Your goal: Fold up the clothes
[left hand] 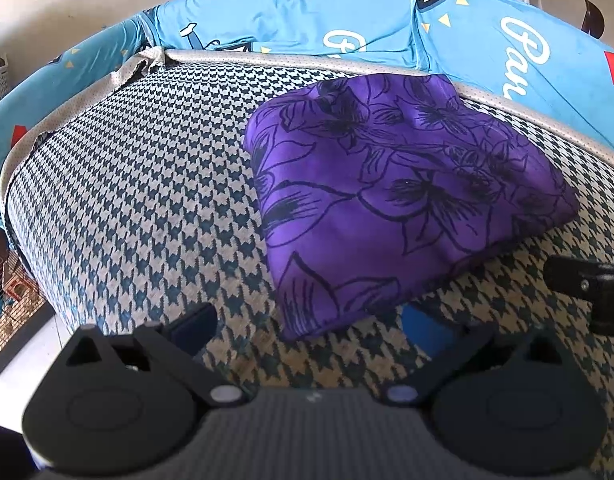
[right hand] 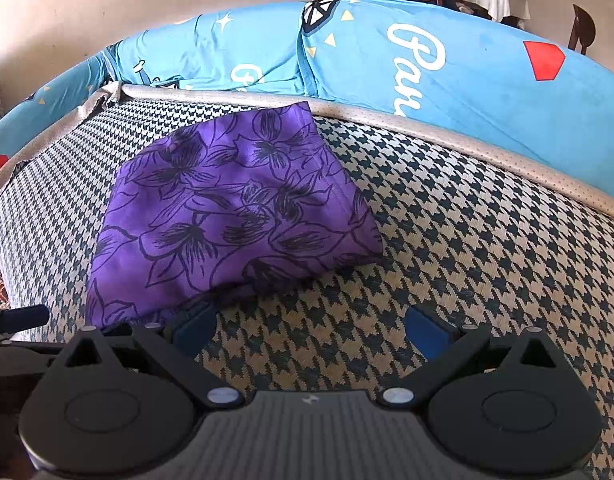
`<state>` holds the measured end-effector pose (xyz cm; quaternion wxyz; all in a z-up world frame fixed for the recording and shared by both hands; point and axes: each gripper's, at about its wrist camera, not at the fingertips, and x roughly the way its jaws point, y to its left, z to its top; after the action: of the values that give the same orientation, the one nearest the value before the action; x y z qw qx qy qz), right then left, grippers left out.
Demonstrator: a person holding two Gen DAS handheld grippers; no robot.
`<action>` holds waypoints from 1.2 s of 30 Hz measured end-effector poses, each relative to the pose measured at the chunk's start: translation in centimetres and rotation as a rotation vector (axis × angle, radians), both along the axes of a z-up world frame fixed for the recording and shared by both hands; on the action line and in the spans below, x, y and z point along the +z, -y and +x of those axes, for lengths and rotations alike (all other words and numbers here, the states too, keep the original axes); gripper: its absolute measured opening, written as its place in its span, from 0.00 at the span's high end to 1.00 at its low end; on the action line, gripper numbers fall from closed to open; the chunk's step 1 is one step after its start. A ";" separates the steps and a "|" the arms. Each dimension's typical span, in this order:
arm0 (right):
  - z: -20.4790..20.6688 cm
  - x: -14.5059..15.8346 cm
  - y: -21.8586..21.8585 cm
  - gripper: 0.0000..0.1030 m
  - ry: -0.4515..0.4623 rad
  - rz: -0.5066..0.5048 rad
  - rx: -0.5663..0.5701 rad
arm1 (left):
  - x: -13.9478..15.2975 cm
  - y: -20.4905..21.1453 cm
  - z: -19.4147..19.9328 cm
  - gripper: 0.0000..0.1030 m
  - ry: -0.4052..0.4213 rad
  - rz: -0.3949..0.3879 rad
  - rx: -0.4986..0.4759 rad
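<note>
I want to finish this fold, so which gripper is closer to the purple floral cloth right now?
Right, narrowly. The right gripper has its left finger at the purple floral cloth, near its front edge. The left gripper sits just short of its front corner. Both are open.

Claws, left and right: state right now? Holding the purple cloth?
Left claw: open, empty, just short of the purple cloth.
Right claw: open, empty, cloth ahead to its left.
</note>
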<state>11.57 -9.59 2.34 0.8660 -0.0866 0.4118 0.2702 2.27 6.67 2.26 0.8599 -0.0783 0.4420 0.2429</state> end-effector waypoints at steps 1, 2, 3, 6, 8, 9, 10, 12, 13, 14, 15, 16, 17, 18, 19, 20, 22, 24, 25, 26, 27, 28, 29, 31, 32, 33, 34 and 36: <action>0.0 0.0 0.0 0.01 -0.001 -0.003 -0.002 | 0.0 0.0 0.0 0.00 0.000 0.000 -0.001; 0.0 -0.1 0.0 0.01 -0.001 -0.003 -0.001 | 0.0 0.1 0.0 0.00 -0.001 0.000 -0.003; 0.0 -0.1 -0.1 0.01 -0.001 -0.003 0.000 | -0.1 0.1 0.0 0.00 -0.003 0.001 -0.002; -0.1 -0.1 -0.1 0.01 0.001 -0.005 0.004 | -0.1 0.0 0.1 0.00 -0.006 -0.005 -0.001; -0.1 -0.1 -0.2 0.01 0.002 -0.008 0.005 | -0.2 0.0 0.1 0.00 -0.006 -0.006 -0.002; -0.1 -0.1 -0.2 0.01 0.002 -0.008 0.005 | -0.2 0.0 0.1 0.00 -0.006 -0.006 -0.002; -0.1 -0.1 -0.2 0.01 0.001 -0.008 0.005 | -0.2 0.0 0.0 0.00 -0.007 -0.006 -0.002; -0.1 -0.2 -0.2 0.01 0.000 -0.008 0.005 | -0.2 0.1 0.0 0.00 -0.009 -0.007 -0.004; -0.1 -0.2 -0.2 0.01 0.000 -0.008 0.005 | -0.2 0.1 0.1 0.00 -0.010 -0.007 -0.005; -0.2 -0.2 -0.2 0.01 0.000 -0.008 0.006 | -0.2 0.2 0.1 0.00 -0.012 -0.006 -0.006; -0.2 -0.2 -0.2 0.01 0.000 -0.009 0.007 | -0.2 0.2 0.1 0.00 -0.012 -0.006 -0.006; -0.2 -0.2 -0.3 0.01 0.000 -0.010 0.007 | -0.2 0.2 0.1 0.00 -0.012 -0.006 -0.007; -0.2 -0.2 -0.3 0.01 0.000 -0.010 0.007 | -0.2 0.2 0.1 0.00 -0.012 -0.007 -0.007; -0.2 -0.2 -0.3 0.01 0.001 -0.011 0.007 | -0.2 0.2 0.1 0.00 -0.013 -0.007 -0.007; -0.2 -0.2 -0.3 0.01 0.000 -0.011 0.008 | -0.3 0.2 0.1 0.00 -0.012 -0.007 -0.007; -0.2 -0.2 -0.3 0.01 0.000 -0.012 0.008 | -0.3 0.2 0.1 0.00 -0.013 -0.008 -0.007; -0.2 -0.2 -0.3 0.01 -0.001 -0.013 0.008 | -0.3 0.2 0.1 0.00 -0.014 -0.008 -0.007; -0.2 -0.2 -0.3 0.01 0.000 -0.014 0.007 | -0.3 0.2 0.1 0.00 -0.014 -0.008 -0.007; -0.2 -0.2 -0.3 0.01 0.000 -0.013 0.008 | -0.3 0.2 0.1 0.00 -0.014 -0.009 -0.007; -0.2 -0.2 -0.3 0.01 0.000 -0.013 0.008 | -0.3 0.2 0.0 0.00 -0.014 -0.009 -0.007; -0.2 -0.3 -0.4 0.01 0.000 -0.013 0.008 | -0.3 0.2 0.0 0.00 -0.015 -0.009 -0.008; -0.2 -0.3 -0.4 0.01 0.000 -0.014 0.008 | -0.3 0.1 0.0 0.00 -0.015 -0.009 -0.008; -0.2 -0.3 -0.3 0.01 0.000 -0.014 0.007 | -0.3 0.1 0.0 0.00 -0.016 -0.009 -0.009; -0.2 -0.3 -0.3 0.01 0.000 -0.014 0.007 | -0.4 0.1 0.1 0.00 -0.022 -0.010 -0.010; -0.2 -0.3 -0.3 0.01 0.000 -0.014 0.007 | -0.4 0.1 0.1 0.00 -0.024 -0.009 -0.011; -0.2 -0.3 -0.3 0.01 0.000 -0.015 0.007 | -0.5 0.2 0.2 0.00 -0.026 -0.008 -0.013; -0.2 -0.3 -0.3 0.01 -0.001 -0.016 0.007 | -0.5 0.2 0.2 0.00 -0.028 -0.006 -0.015; -0.2 -0.3 -0.3 0.01 -0.001 -0.017 0.008 | -0.5 0.3 0.2 0.00 -0.030 -0.006 -0.018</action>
<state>11.33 -9.24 2.01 0.8641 -0.0954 0.4140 0.2700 2.50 6.36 1.76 0.8551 -0.0732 0.4562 0.2353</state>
